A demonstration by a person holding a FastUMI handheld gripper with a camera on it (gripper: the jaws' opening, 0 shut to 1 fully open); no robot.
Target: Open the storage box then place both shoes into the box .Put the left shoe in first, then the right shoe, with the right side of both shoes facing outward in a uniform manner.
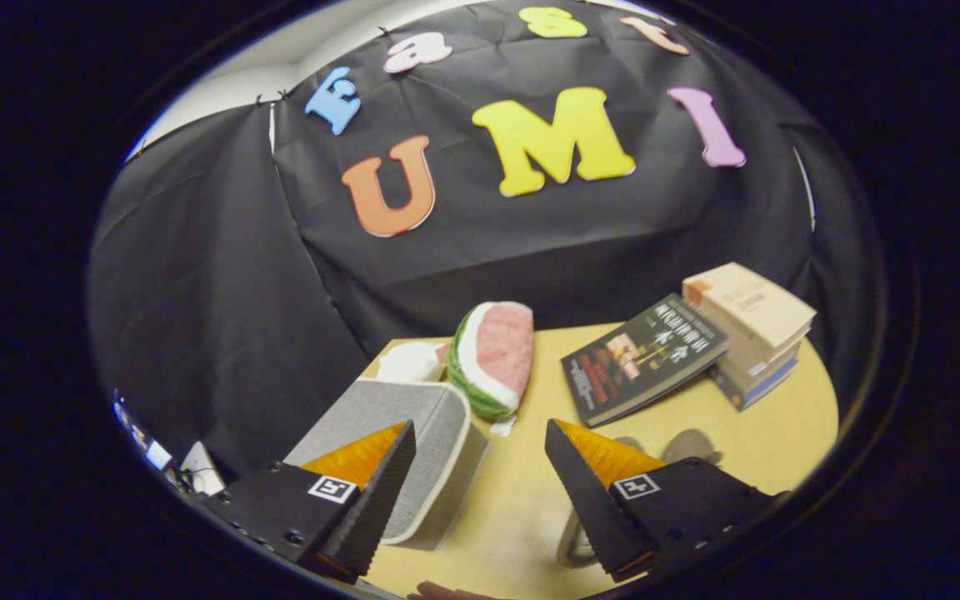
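Observation:
The grey fabric storage box (413, 433) with a pale rim lies on the yellow table (680, 417), its lid closed, just ahead of and under my left finger (372, 475). My gripper (480, 454) hovers above the table, open, with nothing between its fingers. The right finger (592, 479) hangs over bare tabletop. A white thing (409, 362), too hidden to name, lies just beyond the box. I cannot make out any shoe clearly.
A watermelon-slice cushion (492, 358) stands beyond the box. A dark book (642, 358) leans on a stack of books (751, 333) at the far right. Black cloth walls the booth behind. A pale ring-like object (572, 546) lies under the right finger.

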